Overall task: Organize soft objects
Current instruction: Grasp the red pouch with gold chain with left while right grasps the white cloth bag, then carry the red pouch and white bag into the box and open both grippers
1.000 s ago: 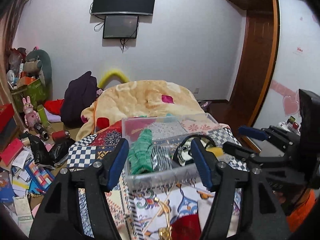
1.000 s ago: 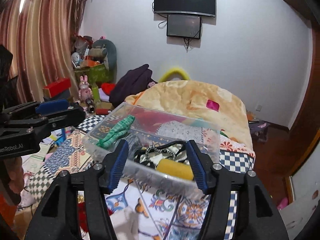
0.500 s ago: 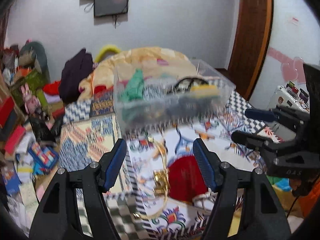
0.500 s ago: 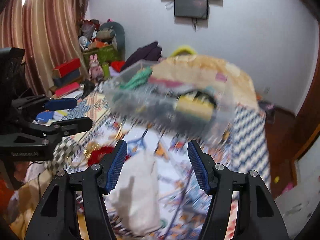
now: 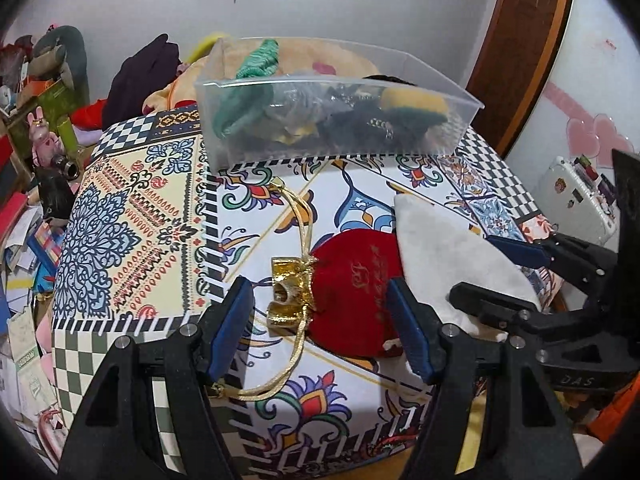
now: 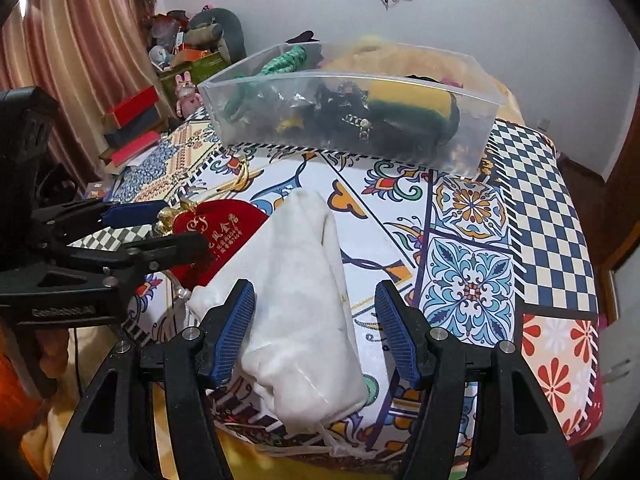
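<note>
Clear bin [image 5: 332, 128] farther now; both grippers [image 5: 320, 320] [image 6: 316, 332] lowered, open.

Red pouch [image 5: 356, 280], white pouch [image 6: 296, 288], checkered patterned cloth [image 6: 532, 184]

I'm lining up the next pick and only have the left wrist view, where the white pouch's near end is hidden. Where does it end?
Observer: The white pouch ends at the near edge of the patterned cloth, and its drawstring trails from that end.
Operator: Is the right claw holding it?
Observer: No. The right claw is open, with one finger on each side of the pouch, and grips nothing.
</note>
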The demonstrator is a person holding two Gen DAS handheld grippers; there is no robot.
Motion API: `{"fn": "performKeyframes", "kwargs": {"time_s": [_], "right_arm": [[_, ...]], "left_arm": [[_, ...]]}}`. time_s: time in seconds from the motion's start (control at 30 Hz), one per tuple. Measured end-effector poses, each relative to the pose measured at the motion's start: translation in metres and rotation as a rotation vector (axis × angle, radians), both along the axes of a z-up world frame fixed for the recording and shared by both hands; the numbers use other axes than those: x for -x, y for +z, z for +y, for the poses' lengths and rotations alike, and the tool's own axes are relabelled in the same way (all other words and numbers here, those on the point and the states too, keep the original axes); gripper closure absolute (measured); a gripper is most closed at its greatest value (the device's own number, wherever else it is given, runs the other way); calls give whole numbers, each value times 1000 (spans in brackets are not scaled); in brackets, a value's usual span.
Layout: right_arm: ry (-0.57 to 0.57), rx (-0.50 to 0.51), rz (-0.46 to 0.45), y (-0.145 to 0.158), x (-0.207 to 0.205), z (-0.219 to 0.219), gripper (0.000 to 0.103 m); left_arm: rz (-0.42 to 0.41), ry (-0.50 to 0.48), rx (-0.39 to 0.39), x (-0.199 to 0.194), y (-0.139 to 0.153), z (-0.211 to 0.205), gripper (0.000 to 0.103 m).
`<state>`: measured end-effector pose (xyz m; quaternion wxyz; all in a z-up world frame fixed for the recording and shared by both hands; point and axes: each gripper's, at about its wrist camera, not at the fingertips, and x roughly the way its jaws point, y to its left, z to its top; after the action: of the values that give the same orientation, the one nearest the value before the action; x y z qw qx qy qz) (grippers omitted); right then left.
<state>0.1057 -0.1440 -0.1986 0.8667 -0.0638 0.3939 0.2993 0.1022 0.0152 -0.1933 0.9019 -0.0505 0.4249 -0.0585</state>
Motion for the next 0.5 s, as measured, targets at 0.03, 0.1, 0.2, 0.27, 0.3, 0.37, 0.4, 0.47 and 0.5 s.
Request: {"fn": "performKeyframes", "kwargs": {"time_s": [0.03,0.1,0.2,0.27,0.3,0.37,0.4,0.47,0.5], "right_arm": [[-1,0,-3,0,1,-1,49],[1,-16,0,0,1,-3,64],[-5,-19,-14,2,3,-5,75],[-11,-23,-24,4,4,-8,80],[-14,-25,-29,6,5,-9,82],[-26,-35,-39,10,5,-16,84],[-30,-40,-43,12,5,-19,85],[-42,-49,-54,17,5,-23,86],[-47,-53,-59,19,4,-25,86]], "left_arm": [[2,0,3,-1,-1,-1,35],[-3,4,4,-2,-3,-2,38],[-15,-4,-9,0,-4,-5,51],[-17,-15,-6,0,-4,-6,60],[-18,-18,-5,0,-3,-7,66],[-25,-21,-7,1,-2,-8,71],[-31,-23,-8,2,-1,-8,73],[-43,-24,-11,5,2,-7,75],[-50,-24,-11,6,5,-6,76]]}}
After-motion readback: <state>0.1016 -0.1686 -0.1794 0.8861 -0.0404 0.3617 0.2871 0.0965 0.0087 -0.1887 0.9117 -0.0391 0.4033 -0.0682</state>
